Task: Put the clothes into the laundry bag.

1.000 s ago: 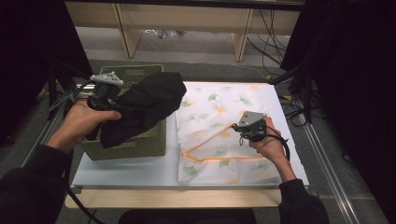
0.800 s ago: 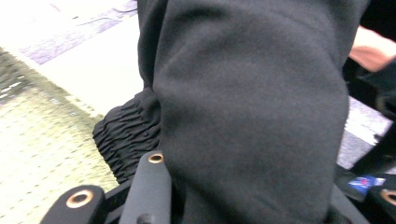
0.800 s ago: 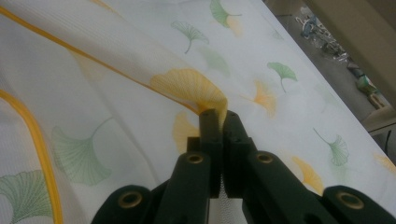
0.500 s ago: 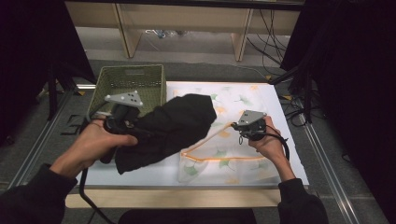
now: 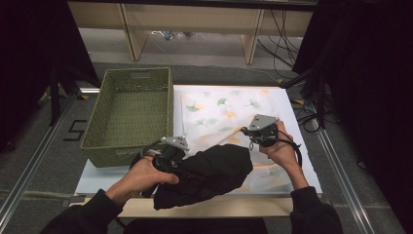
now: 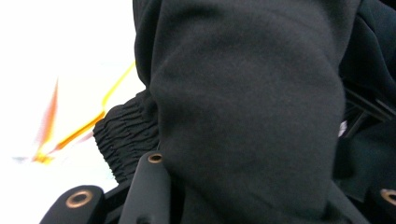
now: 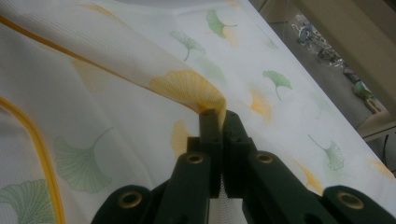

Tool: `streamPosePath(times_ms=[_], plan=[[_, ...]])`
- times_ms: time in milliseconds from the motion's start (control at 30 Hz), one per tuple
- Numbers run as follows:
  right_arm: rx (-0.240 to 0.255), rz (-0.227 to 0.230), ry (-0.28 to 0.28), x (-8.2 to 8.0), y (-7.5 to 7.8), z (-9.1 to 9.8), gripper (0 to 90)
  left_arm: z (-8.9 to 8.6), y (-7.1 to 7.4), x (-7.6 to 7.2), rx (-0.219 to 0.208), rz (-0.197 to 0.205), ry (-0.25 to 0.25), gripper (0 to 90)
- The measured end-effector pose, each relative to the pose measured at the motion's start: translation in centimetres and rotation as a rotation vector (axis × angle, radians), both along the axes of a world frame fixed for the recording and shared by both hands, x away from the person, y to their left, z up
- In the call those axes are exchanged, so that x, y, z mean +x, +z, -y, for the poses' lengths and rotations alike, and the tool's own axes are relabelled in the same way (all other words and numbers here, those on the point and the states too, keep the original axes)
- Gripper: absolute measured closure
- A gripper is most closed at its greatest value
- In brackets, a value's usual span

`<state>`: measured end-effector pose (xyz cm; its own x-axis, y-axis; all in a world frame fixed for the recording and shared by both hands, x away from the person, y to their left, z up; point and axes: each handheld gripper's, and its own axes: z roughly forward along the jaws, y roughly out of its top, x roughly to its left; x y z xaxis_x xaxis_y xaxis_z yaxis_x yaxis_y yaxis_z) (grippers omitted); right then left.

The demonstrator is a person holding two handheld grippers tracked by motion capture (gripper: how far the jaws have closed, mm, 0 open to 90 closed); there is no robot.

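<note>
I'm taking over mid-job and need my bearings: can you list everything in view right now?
black garment: 1, black, bunched at the table's near edge, held in the left gripper, partly over the laundry bag
laundry bag: 1, white mesh with green and yellow leaf print and orange trim, spread on the table, its edge pinched up
basket: 1, olive green, on the table's left side, nothing visible inside
table: 1, white top
left gripper: 1, black, fingers closed on the garment
right gripper: 1, black, fingers pinching the bag's edge
</note>
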<state>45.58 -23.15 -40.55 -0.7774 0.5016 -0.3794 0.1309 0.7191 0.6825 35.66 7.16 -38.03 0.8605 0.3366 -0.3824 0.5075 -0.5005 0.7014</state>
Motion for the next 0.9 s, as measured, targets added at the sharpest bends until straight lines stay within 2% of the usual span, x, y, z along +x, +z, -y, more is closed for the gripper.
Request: streamPosePath(times_ms=[100, 133, 200, 233, 333, 400, 467, 500, 567, 600, 633, 700, 900], plan=[[0.011, -0.015, -0.013, -0.2, 0.1, 0.0, 90.0, 1.2, -1.3, 0.4, 0.016, -0.009, 0.014, 68.1], [0.008, 0.004, 0.004, -0.1, 0.2, 0.0, 90.0, 1.5, -1.6, 0.6, 0.017, -0.012, 0.014, 68.1], [0.015, 0.002, 0.005, -0.2, 0.4, 0.0, 90.0, 2.3, -2.2, 1.0, 0.018, -0.034, 0.027, 68.0], [0.016, 0.002, 0.007, -0.2, 0.4, 0.1, 90.0, 2.6, -2.4, 1.2, 0.03, -0.031, 0.031, 68.0], [0.031, -0.007, -0.001, -0.3, 0.6, 0.2, 90.0, 3.5, -3.0, 1.9, 0.012, -0.042, 0.059, 68.1], [0.027, 0.009, 0.017, -0.2, 0.8, 0.3, 90.0, 4.2, -3.2, 2.4, 0.026, -0.045, 0.064, 68.0], [0.04, -0.009, -0.004, -0.4, 0.8, 0.3, 90.0, 4.9, -3.4, 2.8, 0.048, -0.038, 0.078, 68.1], [0.04, -0.001, -0.003, -0.4, 0.9, 0.4, 90.0, 5.2, -3.6, 3.1, 0.056, -0.048, 0.086, 68.0], [0.038, -0.002, -0.006, -0.4, 1.1, 0.4, 90.0, 5.8, -4.1, 3.7, 0.061, -0.03, 0.111, 67.9], [0.037, 0.005, -0.006, -0.4, 1.2, 0.5, 90.0, 6.1, -4.3, 3.9, 0.073, -0.039, 0.126, 67.9], [0.034, 0.015, 0.003, -0.4, 1.4, 0.5, 90.0, 6.4, -4.7, 4.2, 0.061, -0.054, 0.138, 67.8], [0.043, 0.014, -0.009, -0.7, 1.7, 0.6, 90.0, 6.9, -4.9, 4.6, 0.092, -0.042, 0.152, 67.7], [0.042, 0.016, -0.01, -0.9, 2.0, 0.7, 90.0, 7.6, -4.3, 5.2, 0.115, -0.024, 0.211, 67.2]])
